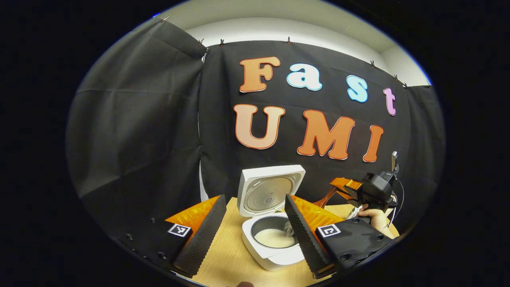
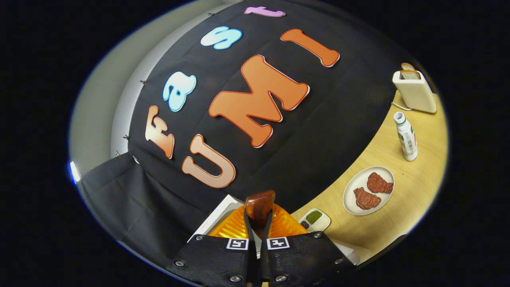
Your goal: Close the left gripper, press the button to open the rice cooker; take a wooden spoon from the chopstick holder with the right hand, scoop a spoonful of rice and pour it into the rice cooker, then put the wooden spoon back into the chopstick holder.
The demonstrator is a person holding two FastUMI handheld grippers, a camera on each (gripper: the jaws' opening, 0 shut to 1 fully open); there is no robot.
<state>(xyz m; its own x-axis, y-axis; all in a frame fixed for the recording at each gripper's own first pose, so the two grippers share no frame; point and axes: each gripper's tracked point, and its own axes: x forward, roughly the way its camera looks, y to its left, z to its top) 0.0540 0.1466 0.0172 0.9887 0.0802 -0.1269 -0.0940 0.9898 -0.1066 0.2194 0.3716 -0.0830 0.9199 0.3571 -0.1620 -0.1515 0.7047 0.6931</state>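
The white rice cooker (image 1: pixel 275 255) stands on the table with its lid (image 1: pixel 271 190) raised; white rice (image 1: pixel 274 238) lies in the inner pot. My left gripper (image 1: pixel 255 199) hangs open just in front of it, one finger on each side of the pot, holding nothing. Farther right, a hand (image 1: pixel 372 217) holds my right gripper (image 1: pixel 347 185) above and to the right of the cooker. It is shut on the wooden spoon (image 1: pixel 323 198), which slants down toward the pot. Grains (image 1: pixel 288 228) fall at the pot's right edge. In the right gripper view, the spoon (image 2: pixel 259 206) sticks out between the shut gripper (image 2: pixel 258 227).
The right gripper view is rolled over. On the wooden table (image 2: pixel 418 191) are a white plate with two pieces of meat (image 2: pixel 368 190), a small two-part dish (image 2: pixel 314 219), a white bottle (image 2: pixel 406 135) and a white toaster (image 2: pixel 414 89). Black cloth walls the back.
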